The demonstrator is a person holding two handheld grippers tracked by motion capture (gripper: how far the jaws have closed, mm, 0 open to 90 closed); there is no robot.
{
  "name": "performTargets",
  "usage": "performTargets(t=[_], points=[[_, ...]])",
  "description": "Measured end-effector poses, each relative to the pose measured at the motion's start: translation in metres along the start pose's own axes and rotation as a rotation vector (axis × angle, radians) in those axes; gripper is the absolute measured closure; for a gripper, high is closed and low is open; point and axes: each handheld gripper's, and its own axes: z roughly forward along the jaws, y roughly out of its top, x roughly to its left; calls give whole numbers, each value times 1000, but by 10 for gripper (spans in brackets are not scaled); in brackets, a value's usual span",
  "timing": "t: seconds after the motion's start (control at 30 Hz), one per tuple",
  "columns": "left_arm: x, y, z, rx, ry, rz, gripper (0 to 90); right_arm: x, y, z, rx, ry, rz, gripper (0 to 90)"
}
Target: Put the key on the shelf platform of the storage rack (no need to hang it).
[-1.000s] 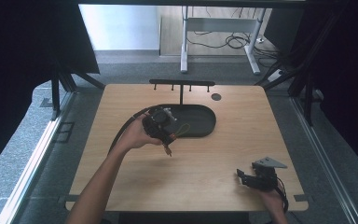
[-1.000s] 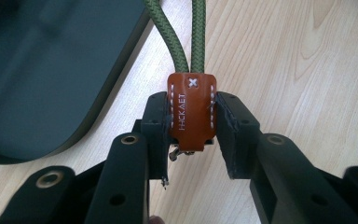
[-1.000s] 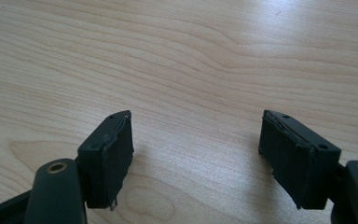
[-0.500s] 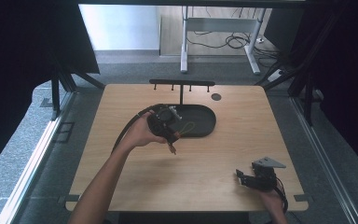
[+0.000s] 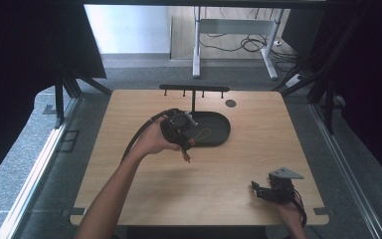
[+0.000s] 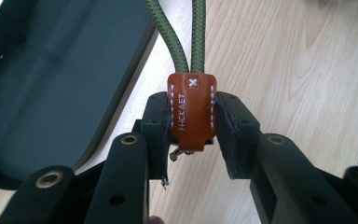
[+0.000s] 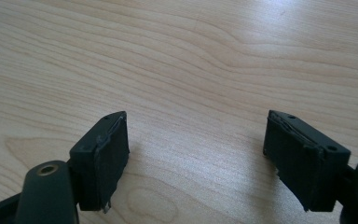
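A pale wood-grain tabletop [image 5: 238, 189] with rounded corners carries a dark oval tray [image 5: 218, 130] near its middle, toward twelve o'clock. From the tray's far edge a thin post rises to a black crossbar [image 5: 194, 88] with small pegs hanging under it. A small dark round spot [image 5: 231, 103] sits in the tabletop at about one o'clock from the tray. Beyond the tabletop, at twelve o'clock, a white desk frame [image 5: 236, 30] stands on a wooden floor with loose black cables [image 5: 251, 45] beneath it. Grey carpet [image 5: 20, 164] lies at nine o'clock.
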Motion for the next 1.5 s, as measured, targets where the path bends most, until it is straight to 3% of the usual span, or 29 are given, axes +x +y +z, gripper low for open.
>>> performTargets(t=[0.4,1.5], points=[[6,-1,3,1,1,-20,669,0,0,0,-1,0,0,223],[6,1,9,12,-8,-18,666,2,1,2,7,-9,-22,203]])
